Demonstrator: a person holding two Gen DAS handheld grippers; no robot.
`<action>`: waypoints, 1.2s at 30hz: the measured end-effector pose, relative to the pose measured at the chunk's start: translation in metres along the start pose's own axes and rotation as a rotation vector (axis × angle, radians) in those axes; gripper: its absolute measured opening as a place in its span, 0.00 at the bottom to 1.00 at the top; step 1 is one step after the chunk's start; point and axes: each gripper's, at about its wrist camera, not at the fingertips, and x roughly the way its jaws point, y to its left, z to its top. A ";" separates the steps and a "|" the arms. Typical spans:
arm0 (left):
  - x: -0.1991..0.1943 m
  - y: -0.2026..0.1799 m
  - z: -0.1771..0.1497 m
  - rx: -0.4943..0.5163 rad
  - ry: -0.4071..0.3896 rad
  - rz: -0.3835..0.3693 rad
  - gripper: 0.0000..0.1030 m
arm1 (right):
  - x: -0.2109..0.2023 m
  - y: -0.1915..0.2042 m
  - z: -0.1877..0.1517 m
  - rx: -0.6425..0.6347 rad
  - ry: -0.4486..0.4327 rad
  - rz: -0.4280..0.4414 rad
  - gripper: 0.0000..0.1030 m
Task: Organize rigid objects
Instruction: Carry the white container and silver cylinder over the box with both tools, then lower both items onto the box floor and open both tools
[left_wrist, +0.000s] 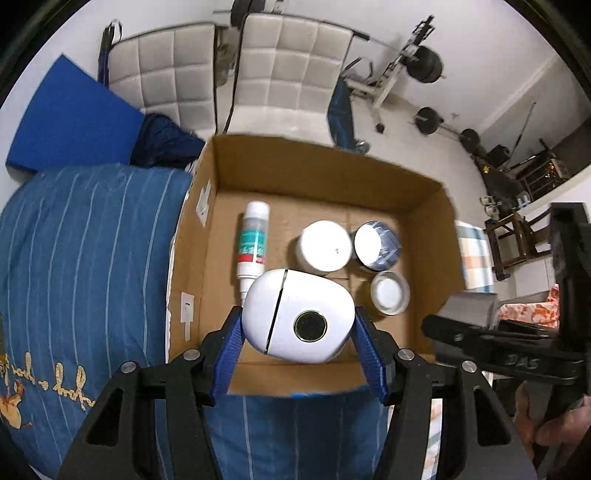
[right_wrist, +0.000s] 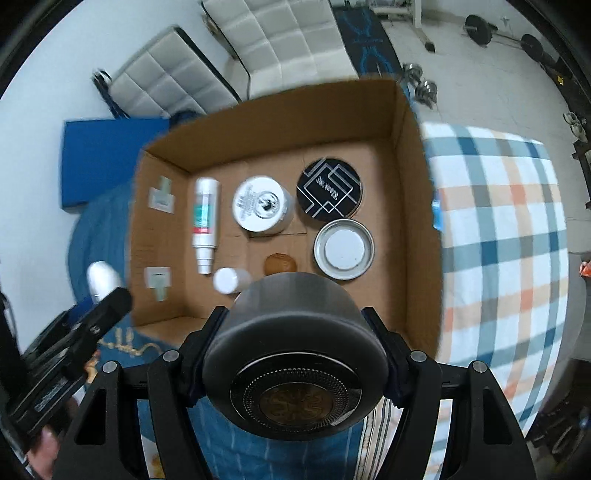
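Note:
My left gripper (left_wrist: 298, 328) is shut on a white rounded device (left_wrist: 297, 317) with a dark round lens, held above the near end of the open cardboard box (left_wrist: 321, 162). My right gripper (right_wrist: 295, 332) is shut on a dark grey round device (right_wrist: 295, 354) with a mesh face, held above the box's near edge (right_wrist: 417, 206). Inside the box lie a white spray bottle (right_wrist: 204, 221), a white jar (right_wrist: 260, 208), a black patterned round tin (right_wrist: 328, 190), a metal lid (right_wrist: 343, 249), a small white bottle (right_wrist: 226, 279) and a brown oval object (right_wrist: 279, 263).
The box sits on a bed with a blue striped cover (left_wrist: 85, 258) and a plaid blanket (right_wrist: 502, 240). White padded chairs (left_wrist: 291, 66), a blue mat (left_wrist: 66, 118) and gym weights (left_wrist: 428, 62) stand beyond. The right gripper shows in the left wrist view (left_wrist: 491, 332).

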 end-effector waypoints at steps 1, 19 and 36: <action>0.008 0.003 -0.001 -0.001 0.014 0.009 0.53 | 0.012 -0.002 0.003 0.000 0.017 -0.008 0.71; 0.096 0.021 0.000 0.058 0.248 0.101 0.54 | 0.147 -0.006 0.015 -0.089 0.315 -0.216 0.71; 0.142 0.021 -0.020 0.079 0.440 0.146 0.54 | 0.144 -0.038 0.023 -0.030 0.364 -0.274 0.72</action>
